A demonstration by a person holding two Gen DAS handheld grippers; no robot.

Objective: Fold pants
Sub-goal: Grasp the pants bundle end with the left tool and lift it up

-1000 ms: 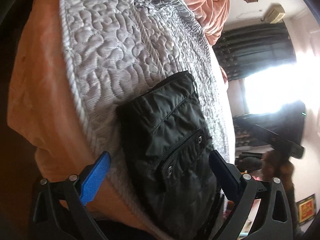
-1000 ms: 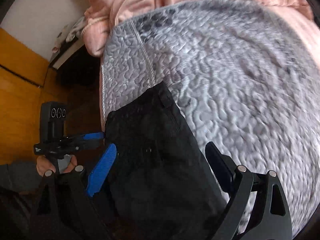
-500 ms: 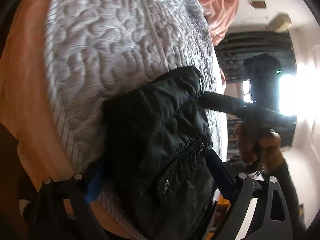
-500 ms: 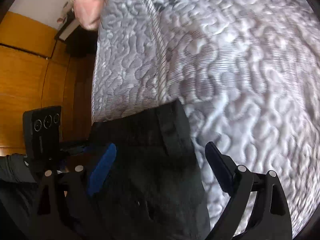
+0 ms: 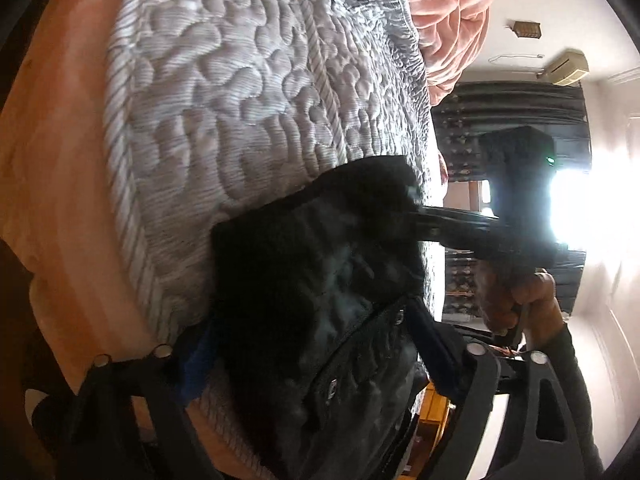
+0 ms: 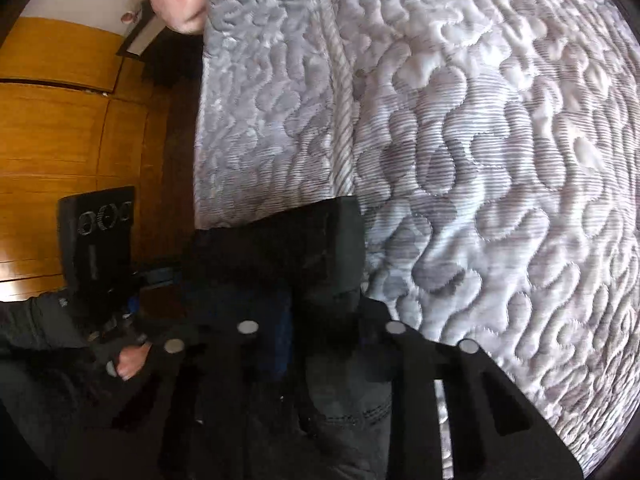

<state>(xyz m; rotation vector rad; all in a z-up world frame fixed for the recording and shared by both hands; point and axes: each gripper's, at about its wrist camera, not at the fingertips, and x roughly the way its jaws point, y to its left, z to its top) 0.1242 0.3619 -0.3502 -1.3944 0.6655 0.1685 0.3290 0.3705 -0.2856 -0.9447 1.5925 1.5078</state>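
Black pants (image 5: 320, 280) on the grey quilted mattress (image 5: 240, 100), at its near edge, bunched, partly hanging over the mattress side. Snaps and a stitched seam visible on the lower part of the fabric.

Left gripper (image 5: 310, 320) low over the mattress edge. Jaws apart, 1 blue finger on each side of the pants, fabric filling the gap between them. No clamp visible on that side. In the right wrist view, same tool off the mattress side, blue tip right at the pants' edge; contact can't tell, too dark.

Right gripper (image 6: 320, 308) at the pants corner sitting on the mattress top. Jaws pulled in close, clamped on a thick dark band of the pants. From the left wrist view, its black tip on the corner of the pants farthest up the mattress, right hand (image 5: 516, 292) on the handle behind it, out past the mattress edge. Left hand (image 6: 128, 360) on the other handle, dark sleeve, beside the mattress.

Around the mattress:
- peach sheet (image 5: 60, 160) under it, along the side
- pink blanket (image 5: 452, 20) heaped at its far end
- dark curtain (image 5: 520, 112) beyond it, bright window alongside
- wood panel (image 6: 60, 120) off its side

Motion blur on the pants in both views, so fold lines not readable.
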